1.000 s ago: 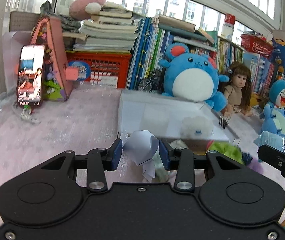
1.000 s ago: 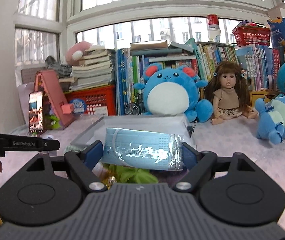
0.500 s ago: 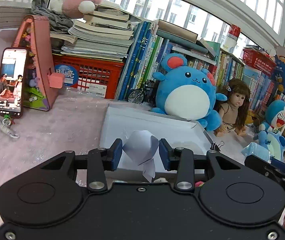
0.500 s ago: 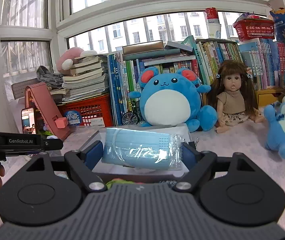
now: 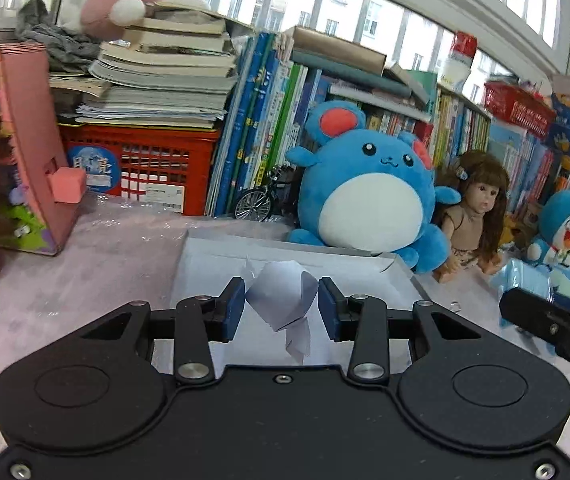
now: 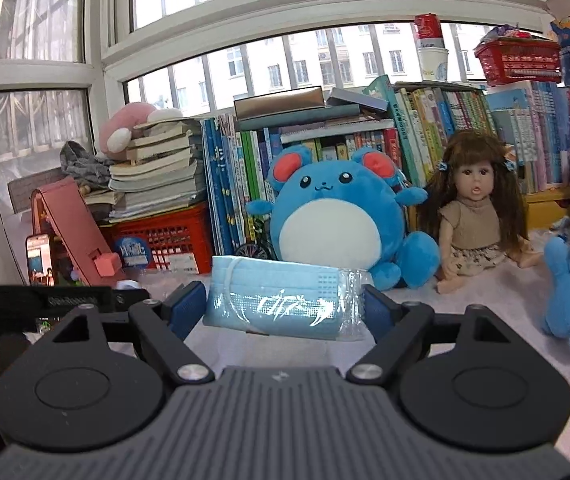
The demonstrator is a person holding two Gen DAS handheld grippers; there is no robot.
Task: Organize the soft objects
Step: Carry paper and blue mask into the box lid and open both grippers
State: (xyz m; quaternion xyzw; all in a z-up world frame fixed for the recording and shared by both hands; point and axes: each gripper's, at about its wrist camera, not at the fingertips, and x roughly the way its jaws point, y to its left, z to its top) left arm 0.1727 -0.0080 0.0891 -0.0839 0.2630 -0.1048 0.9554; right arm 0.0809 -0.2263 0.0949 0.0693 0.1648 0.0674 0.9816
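My left gripper (image 5: 281,306) is shut on a crumpled white tissue (image 5: 283,304), carried above a shallow white box (image 5: 221,254) on the table. A wrapped pack of blue face masks (image 6: 281,300) sits lengthwise between the blue pads of my right gripper (image 6: 285,310), which is shut on its two ends. That same pack (image 5: 525,278) shows at the right edge of the left wrist view, with the right gripper's black finger (image 5: 541,314) under it. A round blue plush (image 5: 365,196) (image 6: 337,208) sits just behind the box.
A long-haired doll (image 6: 475,208) and a blue cat plush (image 5: 565,224) sit right of the round plush. Books (image 6: 365,140), a red crate (image 5: 141,164) and a pink stand with a phone (image 5: 9,152) line the back. The table wears a pale pink cover (image 5: 97,256).
Both grippers have travelled forward and a little up with their loads; the white box, plush and bookshelf have come closer. The clutter of soft items below has dropped out of sight.
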